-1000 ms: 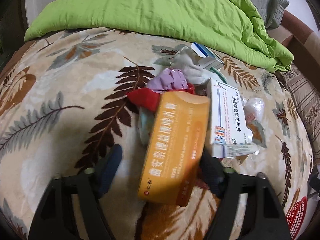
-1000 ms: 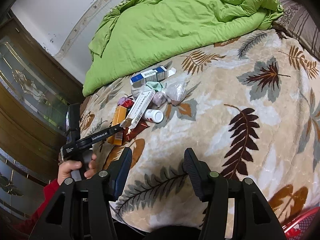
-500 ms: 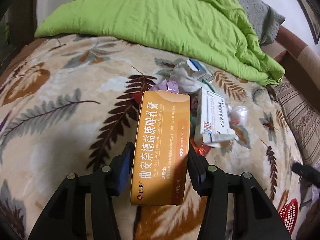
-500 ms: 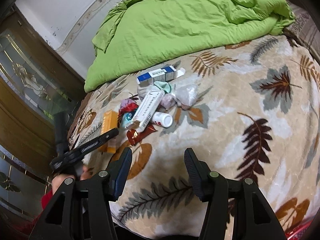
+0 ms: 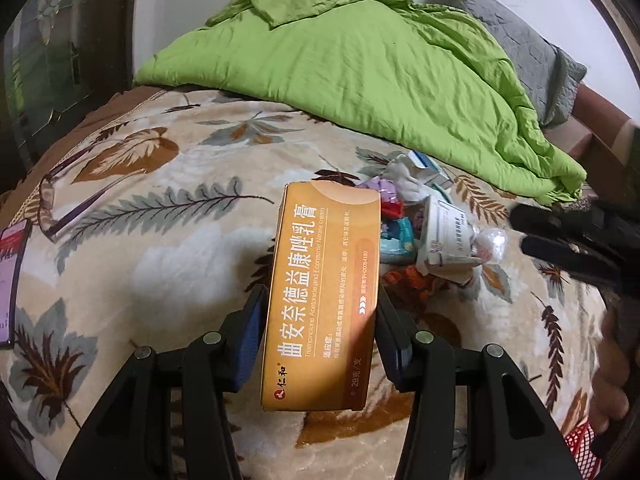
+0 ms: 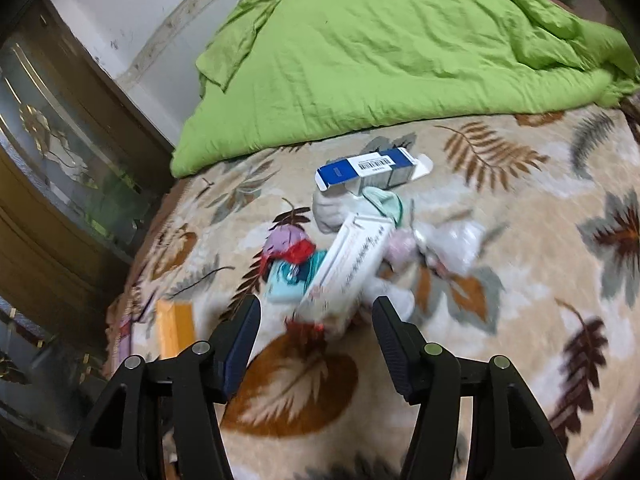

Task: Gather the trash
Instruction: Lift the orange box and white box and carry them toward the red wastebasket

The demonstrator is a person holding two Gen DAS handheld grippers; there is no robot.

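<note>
My left gripper is shut on a long orange medicine box, its pads pressing both long sides, and holds it above the leaf-patterned blanket. From the right wrist view the same orange box shows at the left. The trash pile lies just beyond it. In that pile are a white box, a blue-and-white box, a teal packet, red and purple wrappers and clear plastic. My right gripper hovers at the near end of the white box. Its jaws are opening and grip nothing.
A crumpled green duvet covers the far half of the bed. A dark wooden cabinet with glass stands at the left. A red mesh basket peeks in at the lower right, and a hand shows just above it. A purple flat object lies at the blanket's left edge.
My left gripper closed on the orange box, lifted it and drew it back from the pile. My right gripper moved in close to the pile, toward the white box.
</note>
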